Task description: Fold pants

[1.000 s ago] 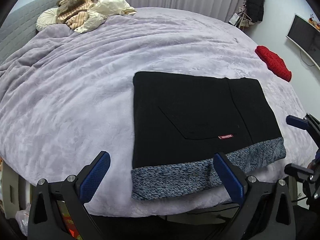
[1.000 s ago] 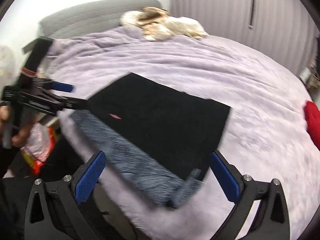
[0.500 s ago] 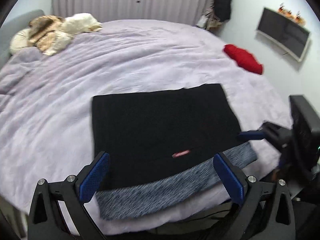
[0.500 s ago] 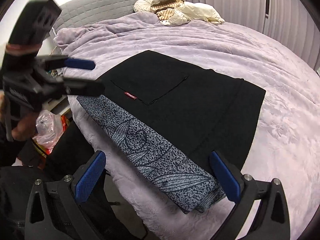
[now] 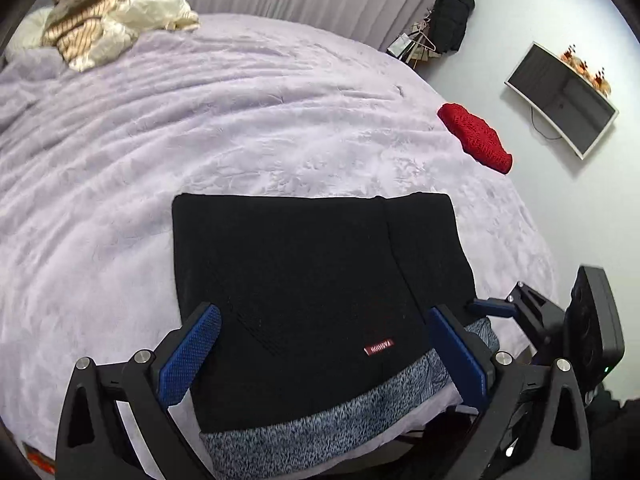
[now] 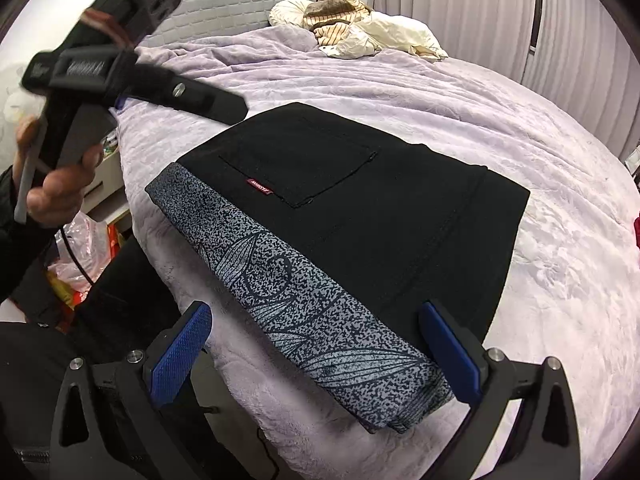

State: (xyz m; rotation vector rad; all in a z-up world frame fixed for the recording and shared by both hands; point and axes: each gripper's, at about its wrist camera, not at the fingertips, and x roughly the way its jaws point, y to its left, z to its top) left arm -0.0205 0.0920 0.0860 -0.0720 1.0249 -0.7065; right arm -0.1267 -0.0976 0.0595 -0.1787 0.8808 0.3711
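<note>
Hovering with jaws wide and holding nothing, the left gripper (image 5: pixel 324 354) hangs over the near edge of the folded black pants (image 5: pixel 312 292), and the right gripper (image 6: pixel 316 352), equally wide, straddles the patterned grey waistband (image 6: pixel 304 288) at the pants' right end. Pants lie flat in a rectangle near the bed's front edge on the lilac blanket (image 5: pixel 200 120), red label (image 5: pixel 378 346) up; red knit item (image 5: pixel 476 142) and pile of clothes (image 5: pixel 100 28) well apart.
</note>
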